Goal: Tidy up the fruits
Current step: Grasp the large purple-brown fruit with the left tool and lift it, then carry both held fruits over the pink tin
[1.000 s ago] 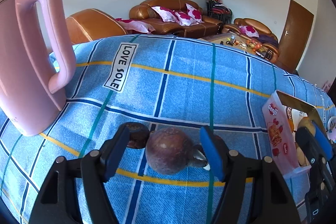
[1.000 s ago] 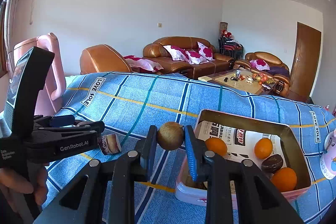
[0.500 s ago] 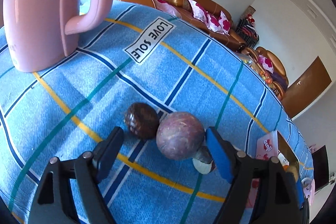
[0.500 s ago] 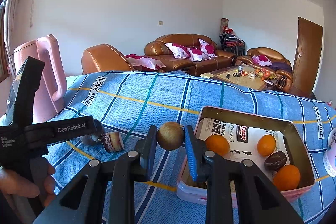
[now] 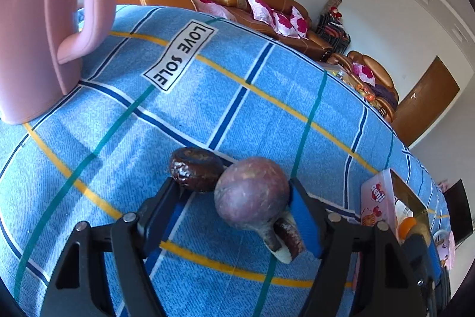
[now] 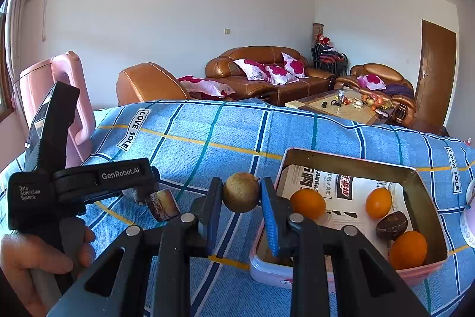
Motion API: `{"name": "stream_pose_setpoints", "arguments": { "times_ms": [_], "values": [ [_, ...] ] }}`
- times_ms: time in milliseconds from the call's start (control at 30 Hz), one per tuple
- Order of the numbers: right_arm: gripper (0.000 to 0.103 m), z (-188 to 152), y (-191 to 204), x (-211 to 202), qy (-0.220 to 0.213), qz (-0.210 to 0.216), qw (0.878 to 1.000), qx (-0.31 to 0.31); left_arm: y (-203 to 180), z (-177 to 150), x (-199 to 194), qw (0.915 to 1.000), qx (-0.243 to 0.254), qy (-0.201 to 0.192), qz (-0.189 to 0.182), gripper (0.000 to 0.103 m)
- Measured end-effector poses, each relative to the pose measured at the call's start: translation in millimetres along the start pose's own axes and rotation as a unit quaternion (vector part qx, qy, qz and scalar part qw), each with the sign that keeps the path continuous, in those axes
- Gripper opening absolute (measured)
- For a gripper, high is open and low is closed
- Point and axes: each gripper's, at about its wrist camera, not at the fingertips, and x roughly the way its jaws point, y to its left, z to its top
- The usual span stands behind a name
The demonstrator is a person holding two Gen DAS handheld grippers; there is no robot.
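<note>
My left gripper [image 5: 234,192] is open around a round purple-brown fruit [image 5: 251,192] lying on the blue checked cloth; its right pad [image 5: 302,216] touches the fruit, the left one stands apart. A dark wrinkled fruit [image 5: 196,173] lies by the left fingertip. A cut fruit piece [image 5: 289,236] lies behind the round one and also shows in the right wrist view [image 6: 161,204]. My right gripper [image 6: 241,198] is shut on a tan round fruit [image 6: 241,195], held above the cloth just left of the pink box [image 6: 350,165]. The box holds three oranges [image 6: 307,203] and a dark fruit [image 6: 391,225].
A pink pitcher [image 5: 44,28] stands at the left on the cloth, also in the right wrist view [image 6: 63,97]. The left gripper body and the hand holding it [image 6: 74,186] sit left of my right gripper. A sofa and coffee table lie beyond the table edge.
My left gripper has moved forward and narrowed around the purple-brown fruit, its right pad now touching it. My right gripper holds the tan fruit nearly still.
</note>
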Motion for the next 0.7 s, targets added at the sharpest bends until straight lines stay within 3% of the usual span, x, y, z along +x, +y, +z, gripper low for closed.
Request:
{"name": "stream_pose_setpoints", "arguments": {
  "times_ms": [33, 67, 400, 600, 700],
  "values": [
    [0.028, -0.4, 0.3, -0.9, -0.002, 0.000, 1.000, 0.000, -1.0, 0.2, -0.3, 0.9997, 0.007, 0.000, -0.023, 0.048],
    [0.028, -0.7, 0.6, -2.0, -0.005, -0.001, 1.000, 0.000, -1.2, 1.1, -0.4, 0.9985, 0.004, 0.004, -0.055, 0.049],
    [0.028, -1.4, 7.9, -14.0, -0.042, -0.019, 0.999, -0.025, 13.9, -1.4, -13.6, 0.9962, -0.014, -0.029, -0.081, 0.049],
    [0.028, -1.8, 3.4, -13.9, -0.043, -0.018, 0.999, -0.016, -2.6, -4.5, -51.8, 0.9887, 0.038, -0.134, -0.055, 0.049],
    [0.028, -1.6, 1.5, -13.8, -0.044, -0.018, 0.999, -0.013, -12.2, -9.9, -59.0, 0.9835, 0.068, -0.162, -0.044, 0.049]
  ]
}}
